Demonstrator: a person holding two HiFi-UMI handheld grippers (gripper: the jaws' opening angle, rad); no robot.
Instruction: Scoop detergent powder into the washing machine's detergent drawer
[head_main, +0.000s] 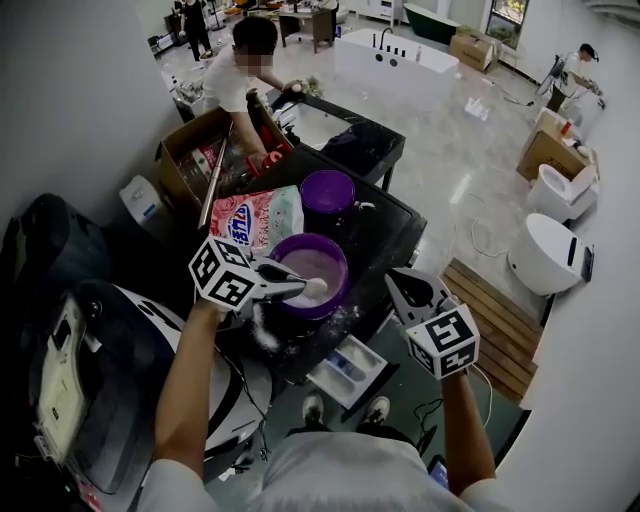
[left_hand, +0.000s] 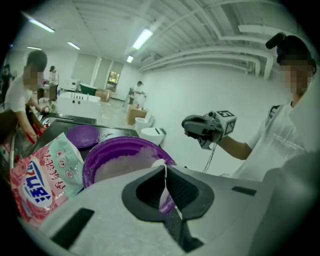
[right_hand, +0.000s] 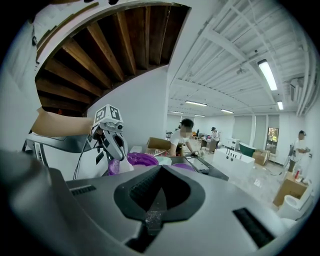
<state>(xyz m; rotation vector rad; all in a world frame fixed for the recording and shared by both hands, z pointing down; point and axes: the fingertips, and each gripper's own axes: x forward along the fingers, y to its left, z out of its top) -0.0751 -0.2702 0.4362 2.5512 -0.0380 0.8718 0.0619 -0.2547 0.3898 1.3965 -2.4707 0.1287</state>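
Left gripper (head_main: 285, 287): jaws closed tight on the thin handle of a small white plastic scoop (head_main: 313, 289). Its heaped bowl sits over the round purple plastic tub (head_main: 344, 264) of white detergent powder (head_main: 300, 265).

Right gripper (head_main: 403, 288): jaws together, nothing between them.

White detergent drawer (head_main: 349, 368): open, near, lower down.

Judgement: the scoop is light and stiff, and the loose powder spills if tilted. Grip the handle close to the bowl and keep it level.
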